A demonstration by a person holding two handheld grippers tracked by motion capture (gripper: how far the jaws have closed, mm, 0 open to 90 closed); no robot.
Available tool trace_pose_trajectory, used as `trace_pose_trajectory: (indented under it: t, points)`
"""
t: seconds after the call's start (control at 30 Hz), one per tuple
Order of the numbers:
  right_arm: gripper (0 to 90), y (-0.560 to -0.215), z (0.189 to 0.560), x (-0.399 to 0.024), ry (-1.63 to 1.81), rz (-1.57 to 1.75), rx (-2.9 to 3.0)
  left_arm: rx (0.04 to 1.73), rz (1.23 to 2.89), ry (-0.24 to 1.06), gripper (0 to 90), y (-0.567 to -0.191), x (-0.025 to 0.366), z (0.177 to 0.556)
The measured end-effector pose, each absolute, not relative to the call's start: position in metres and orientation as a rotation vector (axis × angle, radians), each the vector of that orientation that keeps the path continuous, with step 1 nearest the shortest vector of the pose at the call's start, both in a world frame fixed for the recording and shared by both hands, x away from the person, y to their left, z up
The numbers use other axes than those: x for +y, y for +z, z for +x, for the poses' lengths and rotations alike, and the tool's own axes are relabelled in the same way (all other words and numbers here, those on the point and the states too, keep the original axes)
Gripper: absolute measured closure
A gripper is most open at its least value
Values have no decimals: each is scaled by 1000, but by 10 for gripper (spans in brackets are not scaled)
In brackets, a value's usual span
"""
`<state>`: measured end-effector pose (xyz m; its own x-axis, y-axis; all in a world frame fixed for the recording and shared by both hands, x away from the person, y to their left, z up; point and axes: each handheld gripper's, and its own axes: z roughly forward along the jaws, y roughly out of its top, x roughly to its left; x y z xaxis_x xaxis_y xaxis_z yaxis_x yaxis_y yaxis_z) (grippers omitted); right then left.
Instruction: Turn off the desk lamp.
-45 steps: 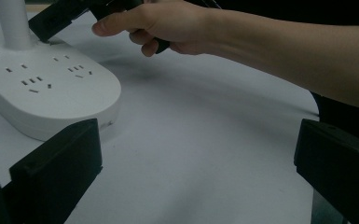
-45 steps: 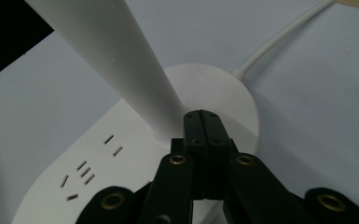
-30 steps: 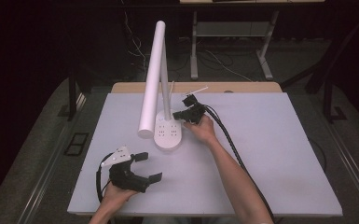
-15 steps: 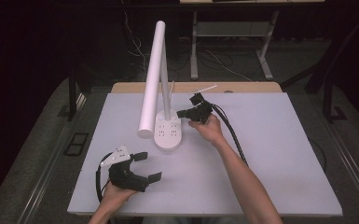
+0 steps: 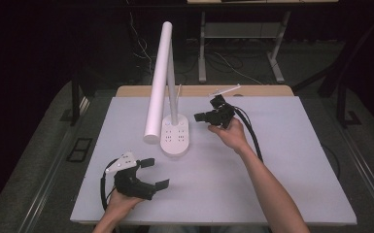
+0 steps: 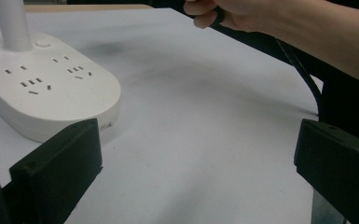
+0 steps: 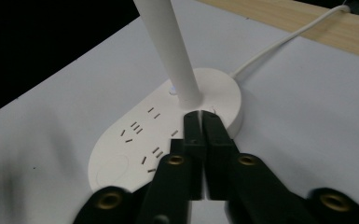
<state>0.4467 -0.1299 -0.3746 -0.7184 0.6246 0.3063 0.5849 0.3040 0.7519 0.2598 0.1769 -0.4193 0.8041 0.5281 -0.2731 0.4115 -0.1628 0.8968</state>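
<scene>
A white desk lamp with a socket-strip base [image 5: 175, 138] stands mid-table, its long tube head [image 5: 158, 77] leaning left. My right gripper [image 5: 198, 116] hovers just right of the base, pointing at it. In the right gripper view its jaws [image 7: 200, 114] have just been opening: a thin slit shows between them, nothing in it, and the base [image 7: 135, 149] and stem [image 7: 172, 56] lie right ahead. My left gripper [image 5: 156, 173] rests near the front edge, open wide and empty. In the left gripper view [image 6: 196, 144] the base [image 6: 51, 88] lies ahead on the left.
The lamp's white cord [image 7: 284, 39] runs off the back over a wooden strip [image 5: 252, 91]. The right gripper's black cable [image 5: 250, 131] trails along the forearm. The right hand [image 6: 214, 11] is at the top of the left gripper view. Dark floor surrounds the white table [image 5: 281, 184].
My right gripper has drawn back to the right and lifted slightly away from the lamp base. The left gripper has not moved.
</scene>
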Motion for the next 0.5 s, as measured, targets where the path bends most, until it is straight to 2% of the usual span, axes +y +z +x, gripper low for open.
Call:
trace_pose_trajectory:
  t: [0.2, 0.3, 0.4, 0.47, 0.5]
  points:
    - [486, -361, 432, -148, 1434, 1184, 2456, 729, 1780, 120, 0, -419, 177, 260]
    - [319, -356, 422, -155, 1434, 1179, 2437, 731, 1780, 122, 0, -419, 177, 259]
    - [105, -353, 411, -161, 1462, 1154, 2444, 731, 1781, 120, 0, -419, 176, 259]
    - [3, -352, 404, -166, 1502, 1133, 2464, 730, 1780, 119, 0, -419, 176, 259]
    - [5, -351, 401, -169, 1519, 1141, 2457, 730, 1780, 118, 0, -419, 176, 259]
